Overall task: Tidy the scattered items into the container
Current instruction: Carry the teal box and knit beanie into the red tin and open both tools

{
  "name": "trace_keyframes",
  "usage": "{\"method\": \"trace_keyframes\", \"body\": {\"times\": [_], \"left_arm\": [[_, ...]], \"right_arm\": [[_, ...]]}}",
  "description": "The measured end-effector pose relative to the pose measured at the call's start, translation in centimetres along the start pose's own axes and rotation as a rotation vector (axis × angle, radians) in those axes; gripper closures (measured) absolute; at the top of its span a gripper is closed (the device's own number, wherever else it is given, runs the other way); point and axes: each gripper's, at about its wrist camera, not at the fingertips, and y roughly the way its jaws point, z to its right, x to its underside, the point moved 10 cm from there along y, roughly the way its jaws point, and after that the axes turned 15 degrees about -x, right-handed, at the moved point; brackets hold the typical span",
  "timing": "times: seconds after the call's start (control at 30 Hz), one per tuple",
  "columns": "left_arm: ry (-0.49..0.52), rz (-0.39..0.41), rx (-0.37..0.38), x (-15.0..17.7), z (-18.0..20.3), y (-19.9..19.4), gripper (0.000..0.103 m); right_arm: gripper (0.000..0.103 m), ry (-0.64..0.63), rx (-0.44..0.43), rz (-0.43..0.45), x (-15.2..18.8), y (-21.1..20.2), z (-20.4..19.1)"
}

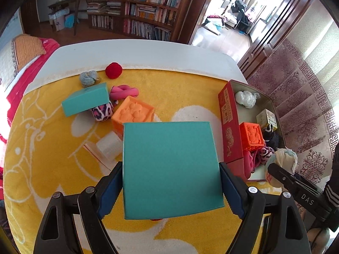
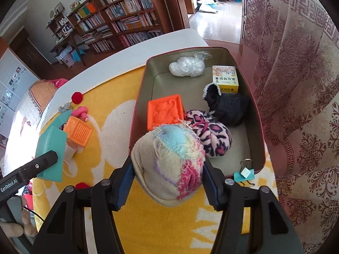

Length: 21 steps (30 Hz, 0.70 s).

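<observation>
We carry two loads at once. The left gripper (image 1: pixel 171 187) has its blue pads pressed on opposite side faces of a teal box (image 1: pixel 170 169), jaws spread wide because the box is wide; the flat parallel sides suit a squeeze grip, and the box hangs clear above the yellow towel (image 1: pixel 186 93). The right gripper (image 2: pixel 168 175) is clamped on a rolled pastel sock bundle (image 2: pixel 169 163), the soft roll bulging slightly between the pads. That bundle hovers at the near left corner of the red tin (image 2: pixel 257 114), partly over its rim, so we judge the drop comes next. The tin sits at the table's right edge, beside the curtain. It already holds an orange block (image 2: pixel 164 111), a leopard-print roll (image 2: pixel 211 135), a dark sock (image 2: pixel 228 105), a small yellow carton (image 2: pixel 225 78) and a white plastic wad (image 2: pixel 186 67). Outside it lie a second teal box (image 1: pixel 85 101), another orange block (image 1: pixel 133 112), a red pompom (image 1: pixel 113 70), a grey sock knot (image 1: pixel 89 78) and a pink twist (image 1: pixel 125 92).
</observation>
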Motion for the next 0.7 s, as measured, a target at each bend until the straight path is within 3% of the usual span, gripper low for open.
{"method": "trace_keyframes", "body": {"times": [0.33, 0.53, 0.7], "left_arm": [[0.022, 0.041, 0.007, -1.5, 3.9, -1.5, 0.016], [0.004, 0.051, -0.009, -2.3, 4.2, -1.9, 0.016], [0.007, 0.045, -0.014, -2.8, 4.9, -1.6, 0.016]], "right_arm": [[0.040, -0.072, -0.003, -0.067, -0.6, 2.4, 1.3], [0.040, -0.165, 0.072, -0.097, -1.4, 4.9, 1.7], [0.040, -0.173, 0.039, -0.105, -1.8, 5.3, 1.7]]}}
